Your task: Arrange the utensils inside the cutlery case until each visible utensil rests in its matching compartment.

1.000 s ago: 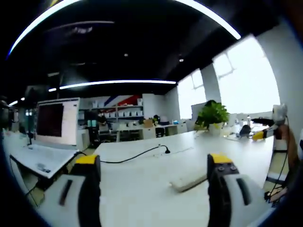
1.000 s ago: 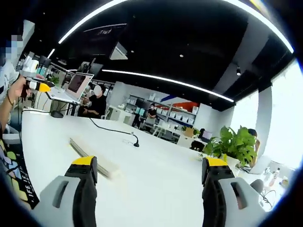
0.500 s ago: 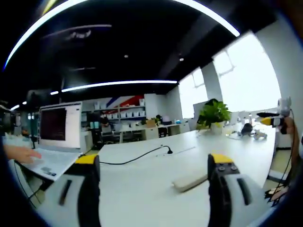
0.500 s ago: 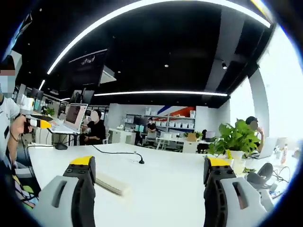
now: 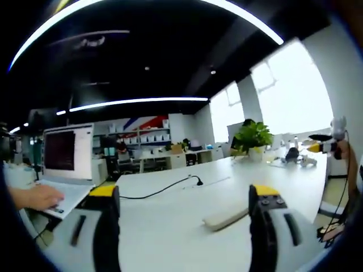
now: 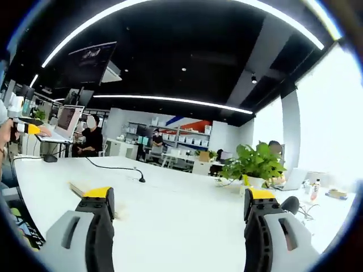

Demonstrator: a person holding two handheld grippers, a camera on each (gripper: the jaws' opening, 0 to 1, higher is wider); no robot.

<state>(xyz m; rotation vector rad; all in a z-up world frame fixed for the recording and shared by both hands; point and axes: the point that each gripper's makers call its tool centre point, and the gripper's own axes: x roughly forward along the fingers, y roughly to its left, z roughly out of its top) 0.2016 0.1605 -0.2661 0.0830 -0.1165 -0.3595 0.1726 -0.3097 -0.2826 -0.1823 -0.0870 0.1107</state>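
Note:
A flat pale oblong thing (image 5: 227, 215) lies on the white table (image 5: 170, 232) ahead of my left gripper (image 5: 185, 195), whose yellow-tipped jaws stand wide apart, open and holding nothing. In the right gripper view the same pale slab (image 6: 77, 188) sits partly behind the left jaw of my right gripper (image 6: 180, 195), also open and bare. I cannot tell what the slab is. The right gripper (image 5: 320, 146) shows far right in the left gripper view. In the right gripper view, the left gripper (image 6: 25, 127) shows far left.
A black cable with a small mic (image 5: 164, 190) runs across the table. A laptop (image 5: 68, 156) with a hand (image 5: 34, 196) on it is at the left. A potted plant (image 6: 255, 164) stands at the far side, and a person sits at the back (image 6: 91, 136).
Both views have swung with my hands, the right one more, and the slab now sits behind its left jaw. A hand has come onto the laptop. Both grippers stay open.

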